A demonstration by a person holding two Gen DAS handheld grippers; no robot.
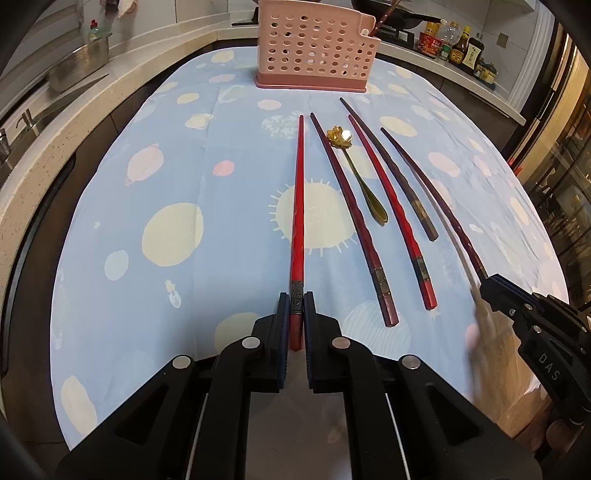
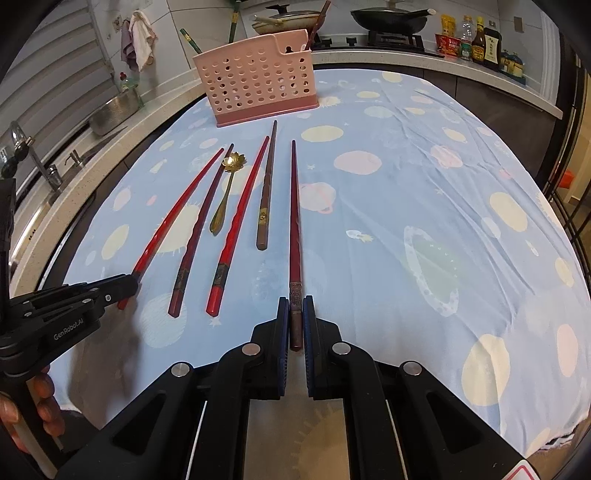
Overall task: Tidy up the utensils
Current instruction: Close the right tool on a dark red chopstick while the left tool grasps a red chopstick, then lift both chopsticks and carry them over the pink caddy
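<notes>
Pink perforated utensil caddy (image 1: 316, 48) upright at far end of blue planet-print tablecloth (image 1: 166, 177); dark chopsticks standing in its rear compartment. Beyond, on counter: steel colander (image 1: 79, 61) at left, black wok (image 2: 391, 18) on stove, sauce bottles (image 2: 480, 42) at right. Between caddy and grippers, fanned side by side without touching: dark red chopstick (image 1: 351, 218), gold flower-bowl spoon (image 1: 360, 177), second red chopstick (image 1: 391, 214), shorter brown chopstick (image 1: 391, 170). Nothing lying across path to caddy.

Left gripper (image 1: 296, 310) clamped on banded butt end of bright red chopstick (image 1: 298, 199), leftmost of row, tip pointing toward caddy; whether lifted or resting on cloth, cannot tell. Right gripper (image 2: 295, 314) clamped on butt end of dark maroon chopstick (image 2: 294, 214), rightmost of row, also aimed at caddy. Bare hand (image 2: 26, 410) visible on left gripper's handle.
</notes>
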